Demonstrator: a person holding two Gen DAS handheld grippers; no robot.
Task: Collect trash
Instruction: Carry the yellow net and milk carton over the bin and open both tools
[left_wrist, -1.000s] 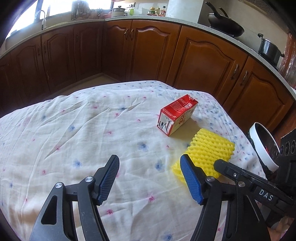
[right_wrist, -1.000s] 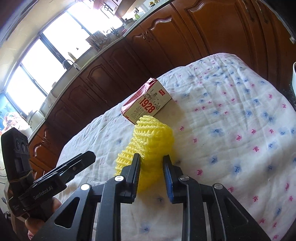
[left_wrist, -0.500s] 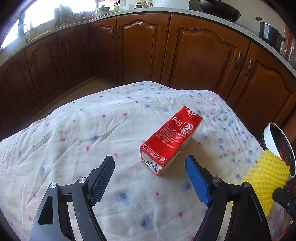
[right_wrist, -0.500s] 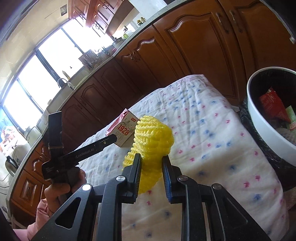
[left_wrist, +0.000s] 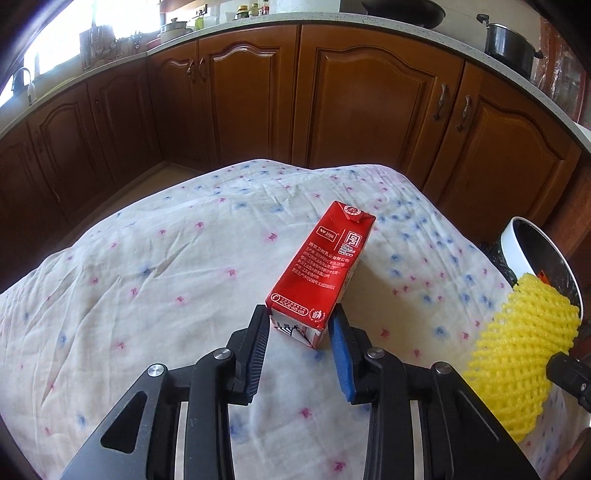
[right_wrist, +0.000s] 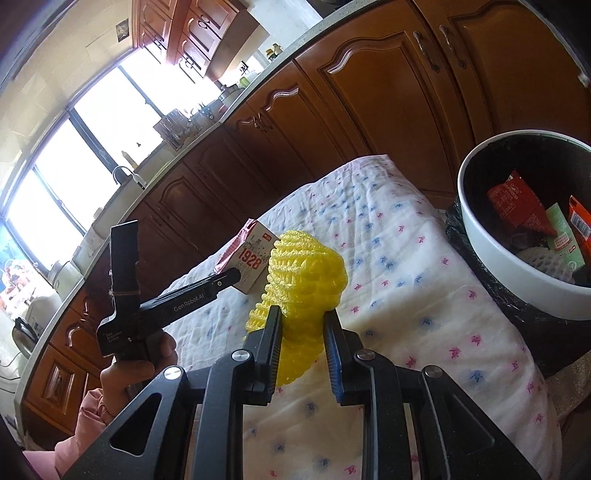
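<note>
Between the left gripper (left_wrist: 300, 325) fingers sits the near end of the red milk carton (left_wrist: 320, 267), lying flat on the flowered tablecloth (left_wrist: 147, 280). Black pad at the carton's left bottom corner, blue pad (left_wrist: 341, 356) at its right; both look touching or nearly so, jaws narrowed around it, cannot tell if truly clamped. Carton still rests on the cloth, long axis pointing away and slightly right, folded top at far end. From the right wrist view the same carton (right_wrist: 248, 254) shows its white "1928" side, with the left gripper (right_wrist: 221, 282) reaching it from the left, held by a hand (right_wrist: 142, 363) in a pink sleeve.

Right gripper (right_wrist: 301, 332) pinches the yellow foam fruit net (right_wrist: 304, 280) at its lower part, fingers pressed into it on both sides; net is lifted off the cloth, bulging above the fingertips. In the left wrist view the net (left_wrist: 528, 354) hangs at the far right, in front of the bin rim.

White-rimmed trash bin (right_wrist: 491, 258) with black liner stands just beside the table's right edge, below cloth level. Inside: red wrappers, a green packet, a white foam net. The net in the gripper is near the bin but not over it in the right view.

Beyond: brown wooden cabinets (left_wrist: 369, 107), countertop with a black pot (left_wrist: 511, 46), bright window (right_wrist: 92, 147) with sink tap.
</note>
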